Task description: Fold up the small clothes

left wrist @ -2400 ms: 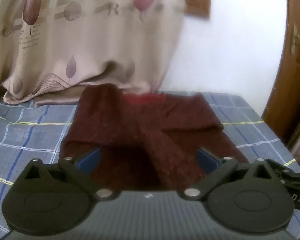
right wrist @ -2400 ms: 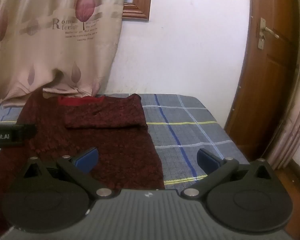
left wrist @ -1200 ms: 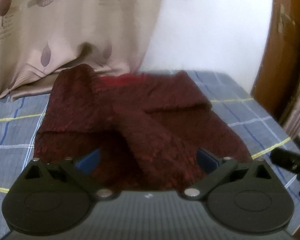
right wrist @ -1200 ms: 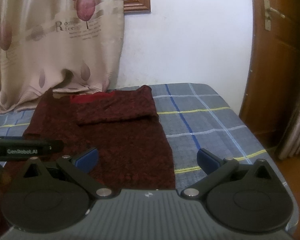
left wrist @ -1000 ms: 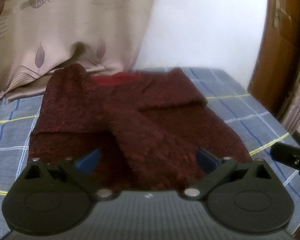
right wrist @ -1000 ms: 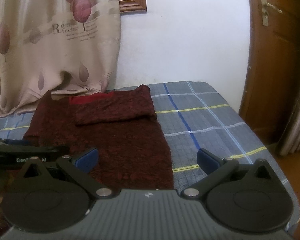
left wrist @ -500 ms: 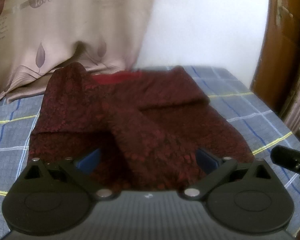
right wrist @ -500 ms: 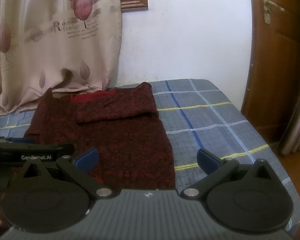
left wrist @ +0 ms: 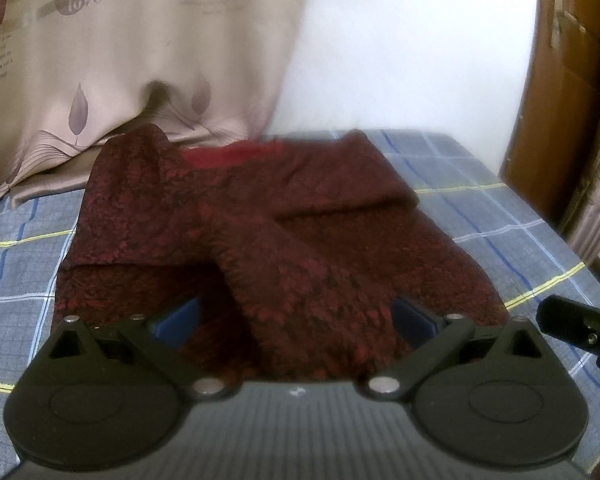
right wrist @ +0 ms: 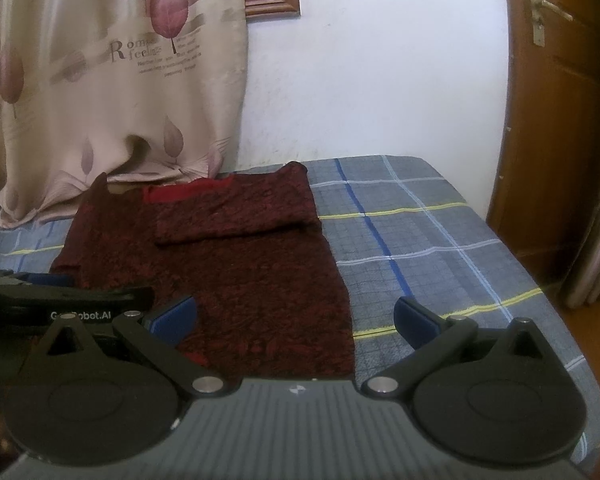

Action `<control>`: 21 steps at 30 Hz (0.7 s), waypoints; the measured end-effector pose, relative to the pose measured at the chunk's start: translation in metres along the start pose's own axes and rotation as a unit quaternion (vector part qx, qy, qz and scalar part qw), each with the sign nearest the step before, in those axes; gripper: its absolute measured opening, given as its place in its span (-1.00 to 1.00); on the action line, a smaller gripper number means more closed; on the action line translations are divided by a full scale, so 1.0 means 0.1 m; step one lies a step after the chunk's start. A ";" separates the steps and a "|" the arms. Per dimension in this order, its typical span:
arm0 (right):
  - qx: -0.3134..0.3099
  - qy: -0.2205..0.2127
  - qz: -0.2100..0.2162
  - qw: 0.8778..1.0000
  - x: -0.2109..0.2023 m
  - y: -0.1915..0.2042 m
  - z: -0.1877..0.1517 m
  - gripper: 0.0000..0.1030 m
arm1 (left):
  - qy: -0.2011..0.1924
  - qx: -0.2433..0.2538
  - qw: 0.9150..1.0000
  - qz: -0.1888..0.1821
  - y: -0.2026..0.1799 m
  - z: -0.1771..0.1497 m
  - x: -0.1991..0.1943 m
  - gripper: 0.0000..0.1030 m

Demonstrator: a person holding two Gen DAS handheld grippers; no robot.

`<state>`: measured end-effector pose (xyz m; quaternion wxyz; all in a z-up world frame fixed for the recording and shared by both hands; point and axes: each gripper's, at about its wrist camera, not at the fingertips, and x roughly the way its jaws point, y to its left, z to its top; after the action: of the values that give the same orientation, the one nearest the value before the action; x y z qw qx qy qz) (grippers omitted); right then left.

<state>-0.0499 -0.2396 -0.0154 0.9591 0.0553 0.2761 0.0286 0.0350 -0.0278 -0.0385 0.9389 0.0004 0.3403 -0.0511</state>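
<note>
A dark red patterned top (left wrist: 300,240) lies flat on the blue plaid bed (left wrist: 480,216), neckline with a bright red band (left wrist: 236,156) toward the curtain. Both sleeves are folded in over the body; the left one crosses diagonally toward the near hem. My left gripper (left wrist: 296,318) is open and empty, just above the near hem. My right gripper (right wrist: 294,318) is open and empty over the top's (right wrist: 240,264) near right corner. The left gripper (right wrist: 60,304) shows at the right wrist view's left edge, the right gripper (left wrist: 580,324) at the left wrist view's right edge.
A beige leaf-print curtain (right wrist: 100,80) hangs behind the bed's far left and touches the top's shoulder. A white wall (right wrist: 380,72) stands behind. A brown wooden door (right wrist: 560,120) stands to the right. The bed's right edge (right wrist: 540,280) drops to the floor.
Both grippers stay open. The left gripper has swung right, then held almost still over the near hem. The right gripper has drifted slightly. The top has not moved.
</note>
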 end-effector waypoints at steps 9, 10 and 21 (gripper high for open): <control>0.001 0.000 0.001 1.000 0.01 0.01 0.01 1.00 | -0.007 0.013 1.000 0.006 -0.03 0.01 0.01 0.99; 0.002 0.000 0.002 1.000 0.01 0.01 0.01 1.00 | -0.007 0.014 1.000 0.006 -0.03 0.01 0.01 0.99; 0.000 0.006 0.005 1.000 0.05 0.02 0.01 1.00 | 0.005 0.021 1.000 0.005 -0.03 0.03 0.06 0.63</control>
<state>-0.0455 -0.2376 -0.0166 0.9574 0.0565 0.2812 0.0337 0.0417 -0.0312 -0.0398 0.9374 0.0223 0.3435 -0.0530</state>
